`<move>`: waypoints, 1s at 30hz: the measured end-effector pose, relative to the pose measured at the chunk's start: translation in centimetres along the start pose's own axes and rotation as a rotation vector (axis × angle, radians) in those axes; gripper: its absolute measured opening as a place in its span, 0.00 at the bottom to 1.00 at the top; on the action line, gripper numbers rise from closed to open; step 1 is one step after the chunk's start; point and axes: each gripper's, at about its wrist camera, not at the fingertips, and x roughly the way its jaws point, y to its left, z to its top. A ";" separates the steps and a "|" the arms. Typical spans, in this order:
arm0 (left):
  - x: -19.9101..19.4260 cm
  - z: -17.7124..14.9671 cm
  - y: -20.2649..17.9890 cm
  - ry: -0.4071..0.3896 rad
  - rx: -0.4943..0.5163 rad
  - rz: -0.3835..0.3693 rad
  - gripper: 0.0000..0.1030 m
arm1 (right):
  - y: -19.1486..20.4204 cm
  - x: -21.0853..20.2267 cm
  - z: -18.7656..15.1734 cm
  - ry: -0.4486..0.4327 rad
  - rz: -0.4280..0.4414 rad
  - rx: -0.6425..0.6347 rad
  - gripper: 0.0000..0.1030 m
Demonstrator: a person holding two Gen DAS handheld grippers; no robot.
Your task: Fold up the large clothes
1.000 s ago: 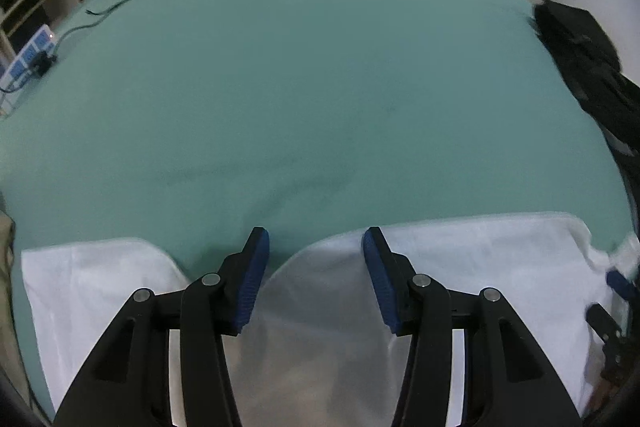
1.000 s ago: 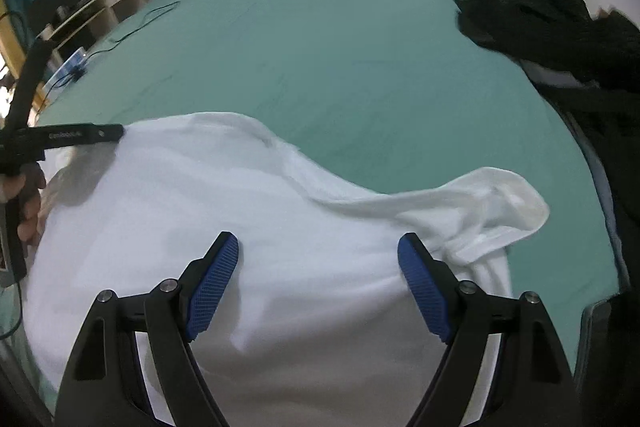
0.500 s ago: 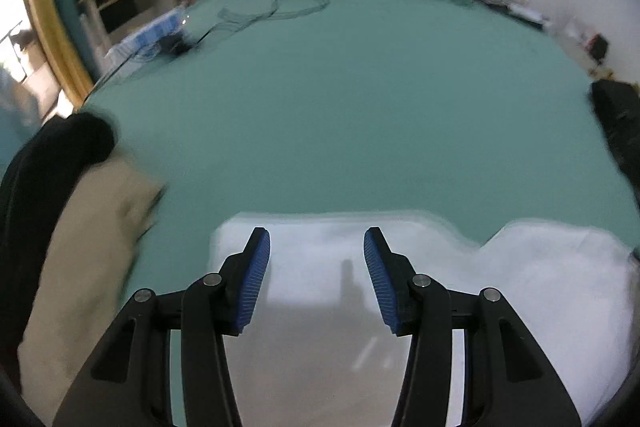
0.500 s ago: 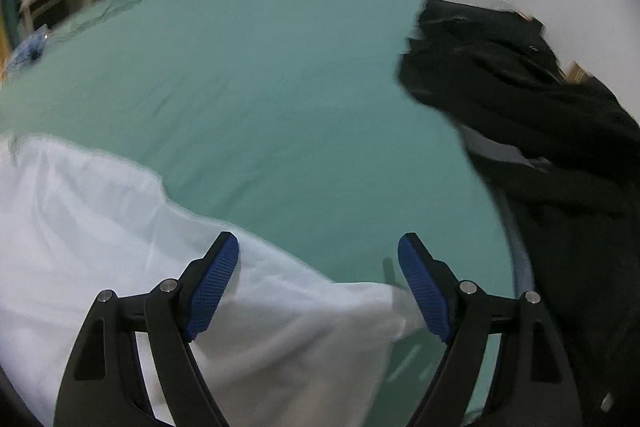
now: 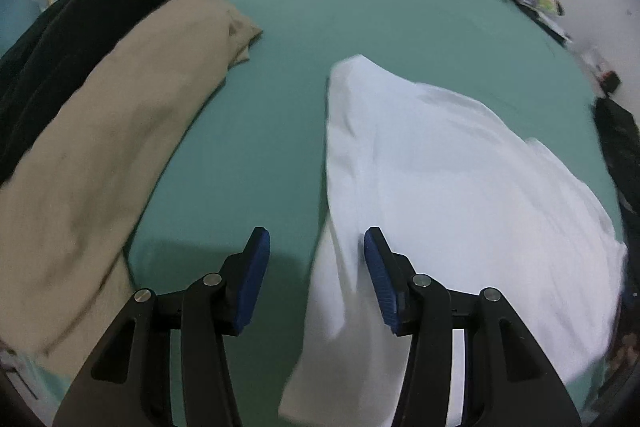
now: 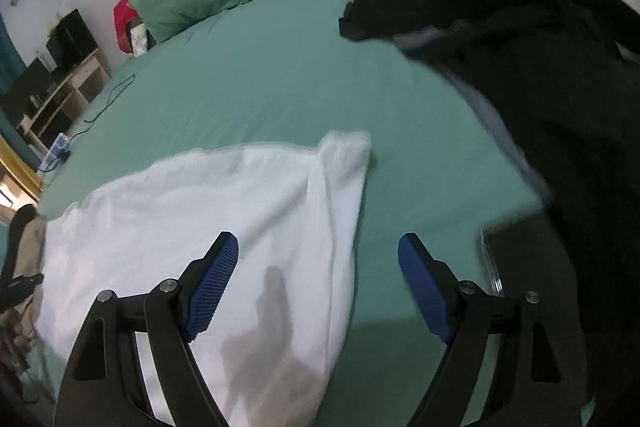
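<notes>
Both are spread and empty: the left hand-held gripper (image 5: 316,267) straddles the near edge of the white garment (image 5: 460,195) on the bed (image 5: 380,19), the right hand-held gripper (image 6: 318,279) its opposite edge; pinching one layer would skew the fold

Green bed (image 5: 360,27) under white shirt (image 5: 460,187)

White garment (image 5: 460,187), teal bedsheet (image 5: 360,27), beige clothing (image 5: 100,147), black clothes (image 6: 540,47).
</notes>
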 end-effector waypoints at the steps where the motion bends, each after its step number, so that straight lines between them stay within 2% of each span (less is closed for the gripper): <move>1: -0.5 -0.7 0.1 -0.006 0.009 -0.015 0.50 | 0.2 -0.6 -1.3 0.010 0.010 0.001 0.80; 5: -0.8 -3.4 0.0 0.020 0.046 -0.075 0.51 | 0.7 -1.5 -4.9 0.061 0.047 0.003 0.80; 8: -1.1 -5.9 -0.4 0.030 0.033 -0.082 0.51 | 0.8 -1.1 -5.8 0.044 0.063 -0.001 0.80; 10: -1.3 -6.7 -0.3 0.011 0.050 -0.080 0.51 | 1.4 -0.2 -6.0 0.062 0.029 -0.035 0.80; 12: -1.4 -7.5 -0.9 -0.001 0.089 -0.060 0.51 | 3.2 0.0 -6.6 0.067 -0.037 -0.156 0.76; 14: -1.9 -7.7 -1.0 0.007 0.130 -0.048 0.48 | 3.9 0.1 -7.1 0.051 -0.052 -0.208 0.58; 15: -2.2 -8.0 -1.2 0.011 0.145 -0.055 0.41 | 4.2 -0.1 -7.4 0.050 -0.039 -0.201 0.41; 16: -2.5 -8.2 -1.2 0.012 0.151 -0.073 0.18 | 4.3 -0.4 -7.5 0.051 -0.029 -0.191 0.23; 17: -2.9 -8.3 -1.1 0.012 0.146 -0.095 0.13 | 4.4 -0.7 -7.7 0.050 -0.021 -0.186 0.15; 18: -3.4 -8.6 -0.9 0.006 0.140 -0.097 0.12 | 4.5 -1.2 -7.9 0.045 -0.007 -0.178 0.11; 21: -4.9 -9.4 -1.5 -0.034 0.145 -0.080 0.11 | 3.6 -2.3 -8.6 0.030 0.037 -0.120 0.10; 24: -6.3 -10.6 -2.7 -0.071 0.189 -0.047 0.11 | 3.2 -4.4 -8.9 -0.016 0.037 -0.109 0.10; 27: -6.9 -11.6 -3.2 -0.058 0.191 -0.042 0.11 | 2.7 -5.7 -9.4 -0.031 0.035 -0.096 0.10; 30: -7.2 -12.2 -2.5 -0.026 0.126 -0.070 0.11 | 2.1 -6.3 -10.2 -0.023 0.052 -0.044 0.10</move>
